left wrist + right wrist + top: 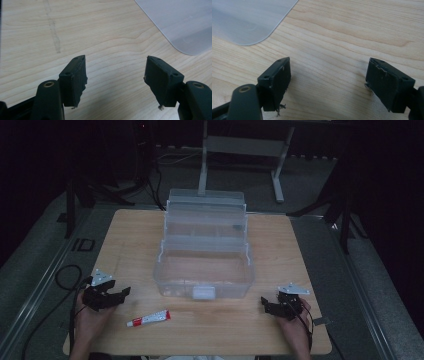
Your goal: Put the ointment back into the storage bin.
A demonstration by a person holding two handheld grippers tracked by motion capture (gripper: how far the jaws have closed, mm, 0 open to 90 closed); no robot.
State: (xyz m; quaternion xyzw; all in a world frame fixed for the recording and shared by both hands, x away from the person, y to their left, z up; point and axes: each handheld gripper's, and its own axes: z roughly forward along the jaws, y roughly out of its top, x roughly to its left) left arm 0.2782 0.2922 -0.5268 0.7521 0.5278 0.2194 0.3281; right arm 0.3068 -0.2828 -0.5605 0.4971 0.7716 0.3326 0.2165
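Both pairs of tongs, left gripper [121, 293] and right gripper [265, 304], rest spread and empty beside the opened clear organizer box [204, 265], likely readying for the small tube [148, 318].

The left gripper [115, 82] hovers over the wooden table [100, 32], its two black jaws rising from the bottom edge and standing wide apart — nothing lies between them but bare wood grain. A faint grey streak [53, 32] runs down the table, beyond the left-hand jaw. Beyond the right-hand jaw, a rounded corner of a translucent plastic box [182, 22] rests on the wood — well apart from the jaws.
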